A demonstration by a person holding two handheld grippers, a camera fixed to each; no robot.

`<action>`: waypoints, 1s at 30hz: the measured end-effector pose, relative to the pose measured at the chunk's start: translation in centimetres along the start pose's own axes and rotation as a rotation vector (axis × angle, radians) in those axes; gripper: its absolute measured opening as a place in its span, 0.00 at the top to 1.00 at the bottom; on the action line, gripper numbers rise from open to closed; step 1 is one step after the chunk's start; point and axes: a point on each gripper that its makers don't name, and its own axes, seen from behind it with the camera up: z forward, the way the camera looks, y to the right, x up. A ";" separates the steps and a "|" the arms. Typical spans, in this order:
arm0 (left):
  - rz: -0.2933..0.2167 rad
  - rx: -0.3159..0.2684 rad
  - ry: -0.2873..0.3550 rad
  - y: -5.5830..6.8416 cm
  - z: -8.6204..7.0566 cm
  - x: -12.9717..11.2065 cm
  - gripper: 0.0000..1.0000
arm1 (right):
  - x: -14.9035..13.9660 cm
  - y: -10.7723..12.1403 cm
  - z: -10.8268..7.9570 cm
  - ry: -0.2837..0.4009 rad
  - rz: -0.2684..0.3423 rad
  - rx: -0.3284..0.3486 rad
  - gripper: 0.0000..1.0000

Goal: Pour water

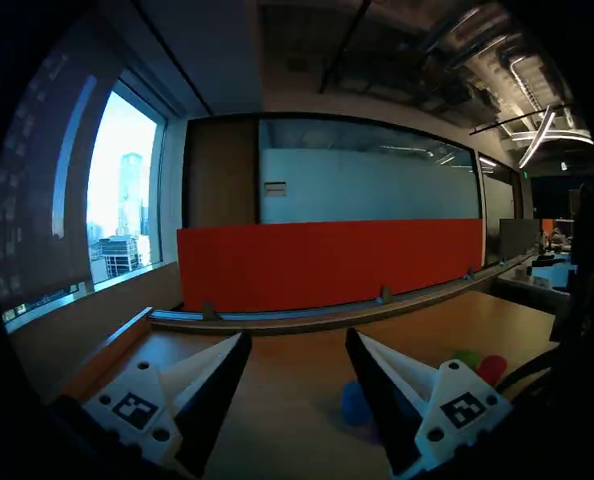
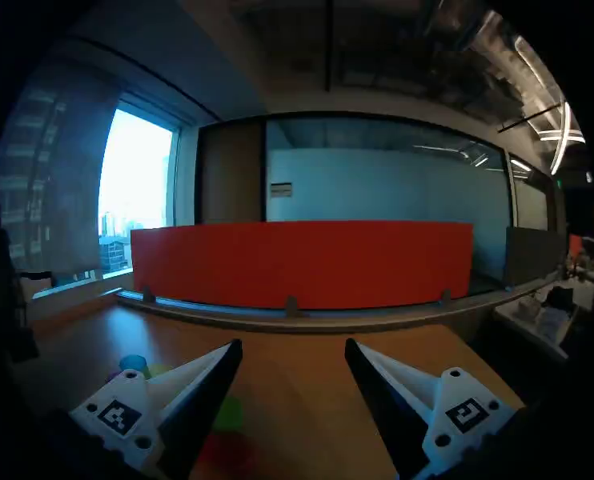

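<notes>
My left gripper (image 1: 297, 342) stands open above the wooden desk (image 1: 297, 416), nothing between its fingers. A blue cup (image 1: 355, 402) sits just inside its right finger, low on the desk. Further right lie a green cup (image 1: 467, 358) and a red cup (image 1: 491, 369). My right gripper (image 2: 293, 350) is open too, also empty. In the right gripper view a blue cup (image 2: 134, 364) sits at the left beyond the left finger, and a green cup (image 2: 229, 414) and a red cup (image 2: 225, 453) lie low between the fingers. What the cups contain cannot be made out.
A red divider panel (image 1: 329, 260) runs along the desk's far edge, with a glass wall behind it. A bright window (image 1: 121, 208) lies to the left. More desks with clutter (image 2: 553, 308) stand at the right. A dark upright object (image 2: 5, 280) stands at the left edge in the right gripper view.
</notes>
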 end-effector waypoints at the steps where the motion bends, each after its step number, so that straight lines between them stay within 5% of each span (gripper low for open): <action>1: -0.005 -0.005 0.000 0.1 0.1 0.4 0.13 | 0.4 0.1 0.1 0.003 -0.001 0.000 0.01; 12: -0.031 -0.038 -0.015 0.4 0.9 1.4 0.13 | 1.7 -0.6 0.5 0.013 0.009 0.043 0.01; 30: -0.046 -0.214 -0.013 3.5 1.3 2.6 0.13 | 1.9 -4.6 0.9 0.007 -0.079 0.261 0.01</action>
